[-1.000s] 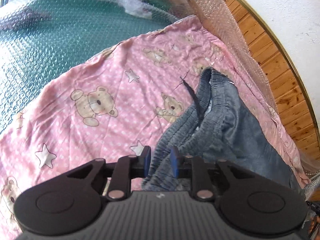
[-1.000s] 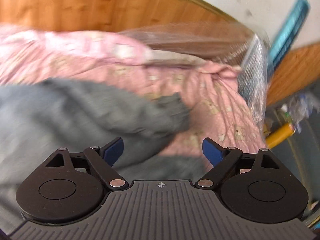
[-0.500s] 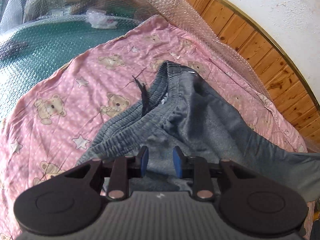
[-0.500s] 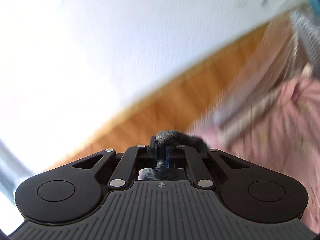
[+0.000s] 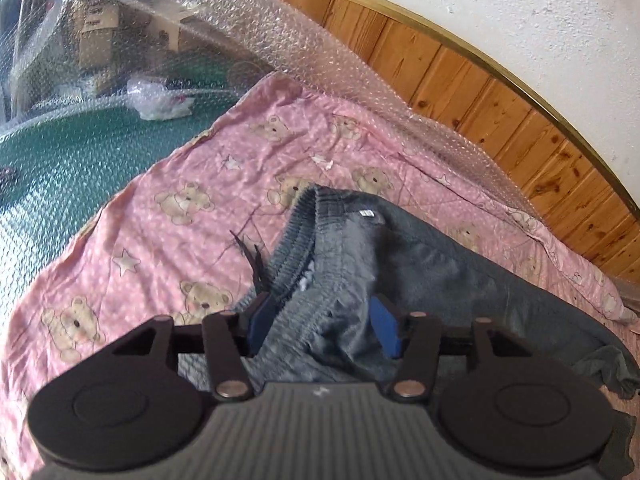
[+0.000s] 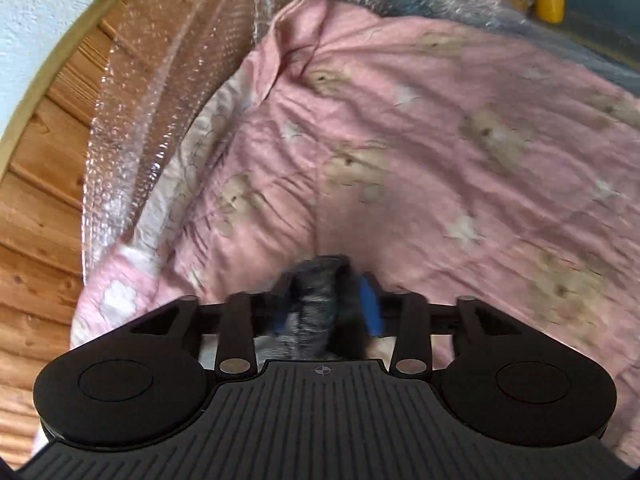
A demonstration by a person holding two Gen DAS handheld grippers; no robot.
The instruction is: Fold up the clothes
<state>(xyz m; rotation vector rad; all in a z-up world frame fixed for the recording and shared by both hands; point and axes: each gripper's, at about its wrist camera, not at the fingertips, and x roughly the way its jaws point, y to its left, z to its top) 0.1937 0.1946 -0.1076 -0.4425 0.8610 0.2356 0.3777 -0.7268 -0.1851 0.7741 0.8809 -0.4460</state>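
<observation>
Grey sweatpants (image 5: 420, 252) lie spread on the pink bear-print sheet (image 5: 192, 216), waistband toward the green mat, legs trailing along the wall, prob. laid out flat for the first fold. Left gripper (image 5: 324, 320) has just been opening; waistband cloth sits betw. its parted pads, released. Right gripper (image 6: 326, 304) has also been opening, dark cloth bunched betw. its pads; can't tell if still pinched. Bubble wrap (image 5: 304, 52) drapes over wood paneling (image 5: 500, 108) below a white wall.
</observation>
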